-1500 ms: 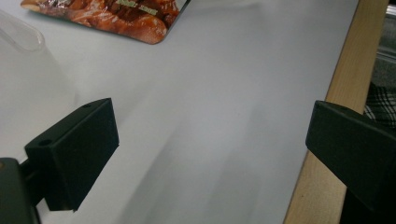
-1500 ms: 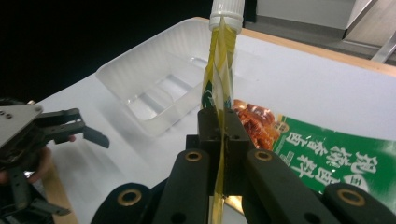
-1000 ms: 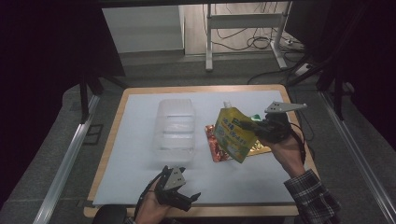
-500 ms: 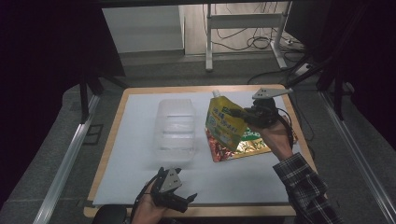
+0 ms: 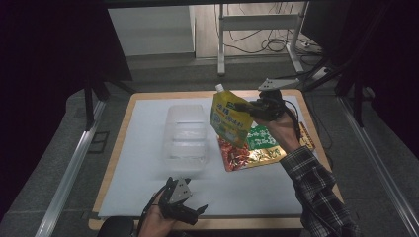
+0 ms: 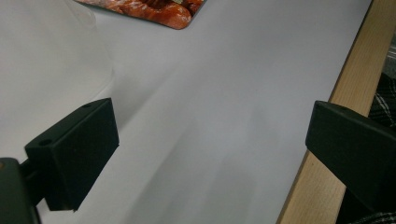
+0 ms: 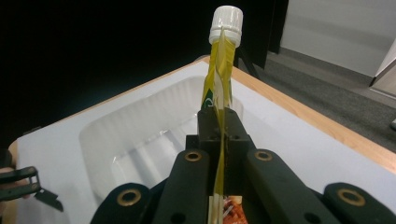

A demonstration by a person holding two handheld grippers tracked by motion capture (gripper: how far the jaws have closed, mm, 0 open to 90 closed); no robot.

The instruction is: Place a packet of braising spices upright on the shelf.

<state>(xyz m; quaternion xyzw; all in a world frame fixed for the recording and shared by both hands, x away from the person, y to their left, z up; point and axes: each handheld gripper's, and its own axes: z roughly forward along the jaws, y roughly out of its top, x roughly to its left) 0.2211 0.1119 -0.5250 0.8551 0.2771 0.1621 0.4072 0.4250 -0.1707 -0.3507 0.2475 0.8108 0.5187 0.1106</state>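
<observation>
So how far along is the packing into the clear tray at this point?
Done: nothing is visibly in the clear tray. In hand: the right gripper is shut on the yellow spouted pouch, lifted beside the tray. Left: that pouch probably goes in, then perhaps the red packet and green packet lying on the mat. The left gripper is open, idle at the near edge.

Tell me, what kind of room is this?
Probably a lab or workshop set up for recording, not a kitchen. A table with a white mat stands between dark curtains, cables lie on the floor behind, and a person works with hand-held grippers, the right gripper holding a yellow pouch.
</observation>
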